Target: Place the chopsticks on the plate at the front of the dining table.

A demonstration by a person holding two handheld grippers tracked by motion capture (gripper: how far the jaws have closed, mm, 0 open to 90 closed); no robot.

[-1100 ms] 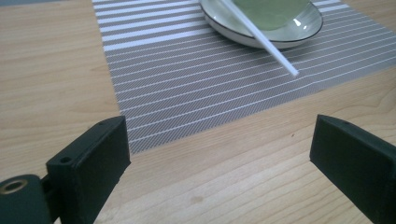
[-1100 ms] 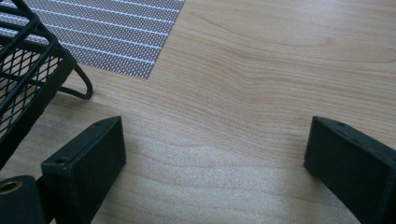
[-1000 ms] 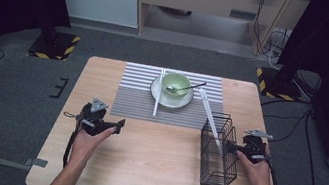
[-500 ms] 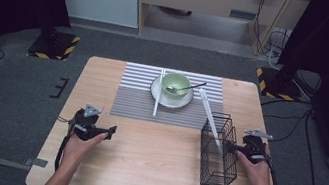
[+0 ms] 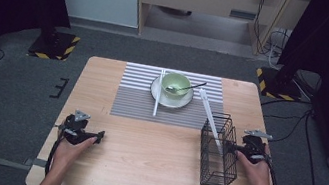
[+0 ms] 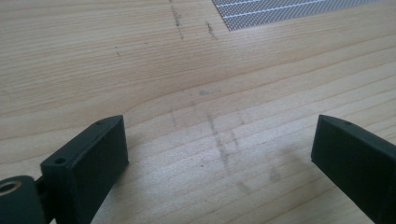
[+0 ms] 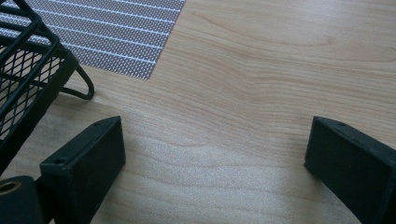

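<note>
My left gripper (image 5: 94, 135) rests low over the wooden table (image 5: 149, 171) near its front left, jaws wide open with bare wood between them (image 6: 219, 140). My right gripper (image 5: 237, 147) sits at the right, just beside a black wire basket (image 5: 218, 149), and is open too, with nothing between its jaws (image 7: 215, 149). One white chopstick (image 5: 209, 115) leans in the basket. The other white chopstick (image 5: 157, 94) lies on the striped grey placemat (image 5: 136, 98), left of a green bowl (image 5: 175, 83) on a white plate (image 5: 157, 91), with a dark spoon (image 5: 188, 87) in the bowl.
The basket's corner and foot (image 7: 28, 79) show at the left of the right gripper view, with the placemat's edge (image 7: 116, 42) behind. Dark stands with yellow-black bases (image 5: 54, 43) and cables (image 5: 295, 114) lie on the floor beyond the table.
My left gripper has drawn back toward the table's front left and come down lower. The right gripper and the basket have stayed put.
</note>
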